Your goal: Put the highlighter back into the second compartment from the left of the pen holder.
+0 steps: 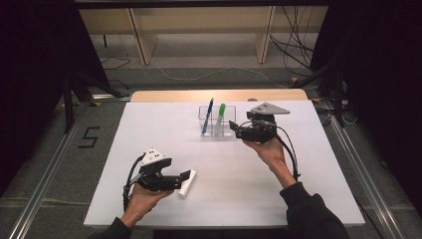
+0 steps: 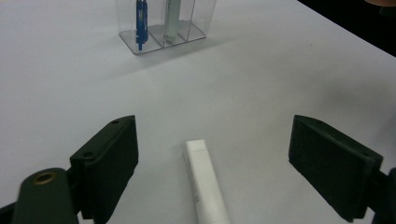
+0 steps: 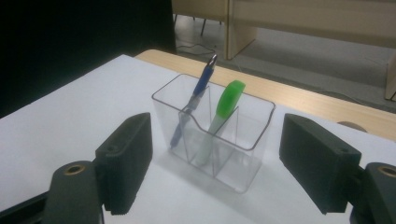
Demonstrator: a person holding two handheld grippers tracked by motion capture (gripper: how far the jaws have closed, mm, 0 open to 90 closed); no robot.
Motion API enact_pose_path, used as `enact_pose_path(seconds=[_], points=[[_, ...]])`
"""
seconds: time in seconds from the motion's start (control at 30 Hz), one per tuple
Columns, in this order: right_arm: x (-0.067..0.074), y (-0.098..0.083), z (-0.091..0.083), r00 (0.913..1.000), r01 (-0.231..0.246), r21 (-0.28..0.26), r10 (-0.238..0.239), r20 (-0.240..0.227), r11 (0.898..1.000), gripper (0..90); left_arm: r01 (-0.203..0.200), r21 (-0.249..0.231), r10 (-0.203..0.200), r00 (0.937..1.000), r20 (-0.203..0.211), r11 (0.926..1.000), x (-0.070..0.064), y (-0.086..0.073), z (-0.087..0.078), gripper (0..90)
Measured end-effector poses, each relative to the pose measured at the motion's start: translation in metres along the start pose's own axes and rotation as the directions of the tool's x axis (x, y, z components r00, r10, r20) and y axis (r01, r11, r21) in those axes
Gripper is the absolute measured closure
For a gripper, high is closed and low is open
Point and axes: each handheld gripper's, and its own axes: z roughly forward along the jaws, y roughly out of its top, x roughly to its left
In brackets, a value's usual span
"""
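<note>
Now the left gripper [image 1: 185, 175] hovers wide open around the white marker [image 2: 205, 184] lying well short of the clear holder [image 1: 217, 121]; right gripper [image 1: 233, 127], open, empty, sits just beside that holder.

Wooden shelf legs [image 1: 142, 42], floor cables [image 1: 293, 47], "5" mark [image 1: 88, 137] on floor left of table.

Right gripper [image 3: 212, 163] jaws stand wide apart, nothing between the pads. Beyond them, on the white table [image 3: 70, 126]: clear holder [image 3: 233, 163], three compartments. Blue pen [image 3: 194, 100] leans in the holder's left compartment, green-capped marker [image 3: 224, 107] in the middle one. Behind the holder, the table's wooden edge [image 3: 299, 100].
</note>
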Motion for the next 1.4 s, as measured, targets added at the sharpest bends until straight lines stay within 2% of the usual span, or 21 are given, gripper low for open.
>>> enact_pose_path(seconds=[0.23, 0.47, 0.77, 0.83, 0.97, 1.03, 1.17, 1.27, 1.33, 1.4], points=[[0.0, -0.012, -0.014, 0.9999, 0.007, 0.011, -0.007, -0.007, 1.0, 23.7, 0.011, 0.014, -0.011, 0.9999, 0.001, 0.9998, 0.0, 0.001, 0.001, 15.3], [-0.004, -0.022, -0.026, 0.9996, -0.011, 0.014, 0.012, -0.024, 1.0, 23.4, 0.018, 0.046, -0.018, 0.9998, 0.003, 0.9988, 0.0, 0.003, 0.004, 15.3], [-0.003, -0.033, -0.039, 0.9986, -0.013, 0.006, 0.014, -0.052, 1.0, 23.1, 0.027, 0.1, -0.027, 0.9996, 0.006, 0.9947, 0.0, 0.008, 0.007, 15.3], [-0.002, -0.035, -0.041, 0.9981, -0.011, -0.001, 0.011, -0.06, 1.0, 23.1, 0.016, 0.115, -0.015, 0.9999, -0.003, 0.9932, -0.001, 0.009, 0.01, 15.3], [-0.002, -0.04, -0.044, 0.9969, -0.03, 0.006, 0.03, -0.073, 1.0, 23.2, 0.0, 0.16, 0.002, 0.9999, -0.013, 0.987, -0.004, 0.009, 0.014, 15.2], [-0.001, -0.042, -0.045, 0.9971, -0.017, 0.003, 0.017, -0.074, 1.0, 23.2, -0.014, 0.184, 0.018, 0.9997, -0.016, 0.9828, -0.006, 0.009, 0.016, 15.3], [0.001, -0.046, -0.048, 0.9965, -0.023, 0.004, 0.024, -0.081, 1.0, 23.2, -0.027, 0.225, 0.031, 0.9994, -0.013, 0.9741, -0.009, 0.01, 0.02, 15.3], [0.001, -0.049, -0.049, 0.9965, -0.015, 0.006, 0.016, -0.082, 1.0, 23.2, -0.034, 0.24, 0.04, 0.999, -0.021, 0.9701, -0.01, 0.011, 0.022, 15.2], [0.001, -0.051, -0.05, 0.9964, -0.016, 0.01, 0.017, -0.083, 1.0, 23.3, -0.032, 0.259, 0.038, 0.9991, -0.018, 0.9655, -0.011, 0.012, 0.023, 15.3], [0.002, -0.053, -0.051, 0.9963, -0.016, 0.01, 0.017, -0.085, 1.0, 23.2, -0.046, 0.284, 0.053, 0.9985, -0.016, 0.9577, -0.01, 0.012, 0.024, 15.3]])
